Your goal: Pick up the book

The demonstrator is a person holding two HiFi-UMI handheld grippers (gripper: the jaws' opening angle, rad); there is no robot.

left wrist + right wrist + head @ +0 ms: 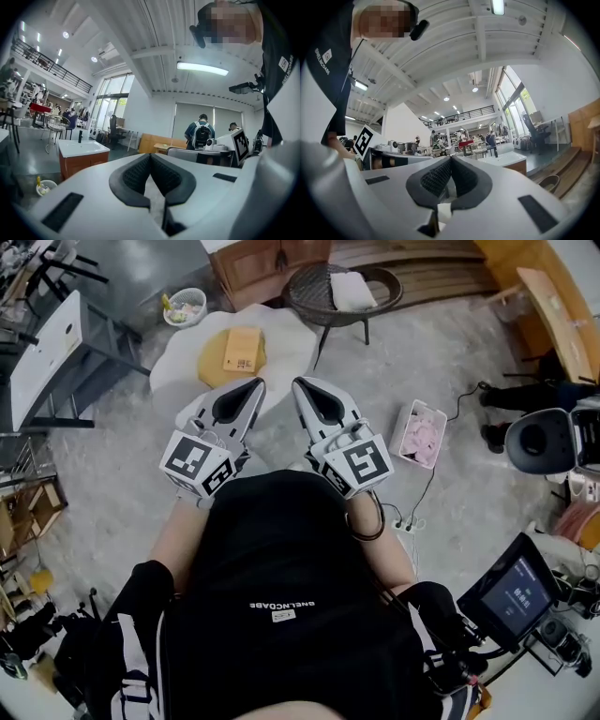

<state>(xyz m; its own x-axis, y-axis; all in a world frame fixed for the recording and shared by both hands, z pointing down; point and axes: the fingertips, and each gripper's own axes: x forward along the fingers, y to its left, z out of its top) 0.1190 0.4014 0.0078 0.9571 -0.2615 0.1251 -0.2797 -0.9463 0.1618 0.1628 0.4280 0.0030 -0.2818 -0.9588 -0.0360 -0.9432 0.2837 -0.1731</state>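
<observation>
In the head view a tan book [244, 350] lies flat on a round yellow mat [214, 365] on a low white table [178, 367]. Both grippers are held side by side in front of the person's chest, pointing toward the table. My left gripper [253, 382] has its tips just short of the book's near edge, jaws shut and empty. My right gripper [300, 382] sits to the right of the book, also shut with nothing in it. Both gripper views look level across the room: the left gripper [150, 157] and the right gripper [450, 159] each show pads meeting. The book is in neither gripper view.
A wicker chair [342, 292] with a white cushion stands behind the table, a small bowl [186, 306] on the floor to its left. A wooden cabinet [267, 263] is at the back. A box of pink things [420, 432] and a power strip [408, 521] lie right.
</observation>
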